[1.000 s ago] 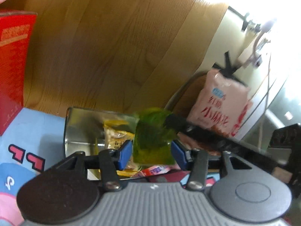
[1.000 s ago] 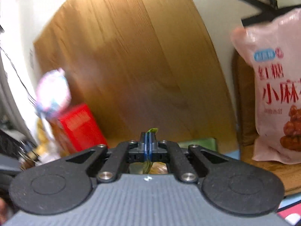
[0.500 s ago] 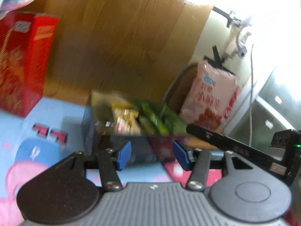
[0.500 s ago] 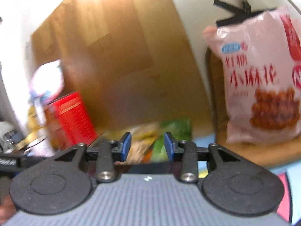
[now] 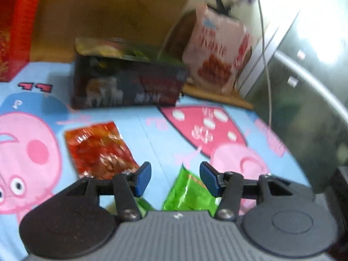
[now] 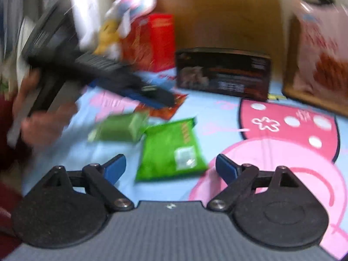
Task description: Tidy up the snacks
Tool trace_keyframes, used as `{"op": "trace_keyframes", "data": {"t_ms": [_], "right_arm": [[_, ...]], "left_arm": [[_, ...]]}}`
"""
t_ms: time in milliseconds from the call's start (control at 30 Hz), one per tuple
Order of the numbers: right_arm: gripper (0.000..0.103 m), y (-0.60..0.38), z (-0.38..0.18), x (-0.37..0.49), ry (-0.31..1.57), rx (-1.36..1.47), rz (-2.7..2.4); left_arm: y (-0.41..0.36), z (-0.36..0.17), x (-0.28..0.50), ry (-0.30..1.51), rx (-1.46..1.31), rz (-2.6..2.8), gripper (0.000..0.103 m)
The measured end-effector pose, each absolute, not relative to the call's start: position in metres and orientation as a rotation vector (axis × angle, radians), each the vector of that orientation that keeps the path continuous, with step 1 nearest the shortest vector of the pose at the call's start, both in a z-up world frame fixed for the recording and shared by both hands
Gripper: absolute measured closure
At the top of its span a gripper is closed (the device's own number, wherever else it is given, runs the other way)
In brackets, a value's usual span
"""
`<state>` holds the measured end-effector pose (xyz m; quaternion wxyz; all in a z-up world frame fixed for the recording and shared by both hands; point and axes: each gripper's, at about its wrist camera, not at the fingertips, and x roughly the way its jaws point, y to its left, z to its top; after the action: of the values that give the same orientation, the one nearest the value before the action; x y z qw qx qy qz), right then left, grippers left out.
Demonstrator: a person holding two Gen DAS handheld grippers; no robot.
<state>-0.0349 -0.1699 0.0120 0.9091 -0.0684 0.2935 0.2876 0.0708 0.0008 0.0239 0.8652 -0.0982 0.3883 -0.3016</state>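
A dark snack box (image 5: 128,82) (image 6: 224,74) stands on the cartoon mat (image 5: 152,130) with packets showing over its rim. On the mat lie a red packet (image 5: 97,150), a bright green packet (image 6: 171,150) (image 5: 189,193) and a duller green packet (image 6: 121,128). My left gripper (image 5: 176,179) is open and grips nothing; the green packet lies on the mat below its fingers. In the right wrist view a hand (image 6: 43,119) holds the left gripper (image 6: 161,97) over the red packet (image 6: 171,108). My right gripper (image 6: 170,169) is opening wide, with the bright green packet lying on the mat just ahead, untouched.
A tall red box (image 5: 15,28) (image 6: 152,43) stands left of the dark box. Right of it a pink snack bag (image 5: 217,54) (image 6: 319,54) leans on a wooden board. A wooden panel rises behind. Dark metal furniture (image 5: 304,108) borders the mat's right side.
Both grippers drew back from the box and sank toward the mat. The left let go of the green packet it held over the box. The right went from shut to wide open.
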Motion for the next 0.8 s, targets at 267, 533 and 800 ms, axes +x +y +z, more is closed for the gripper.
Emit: {"op": "trace_keyframes", "data": {"t_ms": [267,533,800], "right_arm": [[0.027,-0.176,0.005,-0.020,0.572,-0.230,0.381],[0.022,-0.189,0.003,-0.024,0.589,-0.233,0.396],[0.024,-0.215,0.006,-0.049,0.610,-0.136,0.358]], "left_arm": [[-0.011,0.018,0.051,0.854,-0.197,-0.715,0.057],[-0.022,0.024,0.064,0.833,-0.176,-0.680,0.048],[-0.049,0.015,0.075,0.861,-0.136,-0.740,0.060]]}}
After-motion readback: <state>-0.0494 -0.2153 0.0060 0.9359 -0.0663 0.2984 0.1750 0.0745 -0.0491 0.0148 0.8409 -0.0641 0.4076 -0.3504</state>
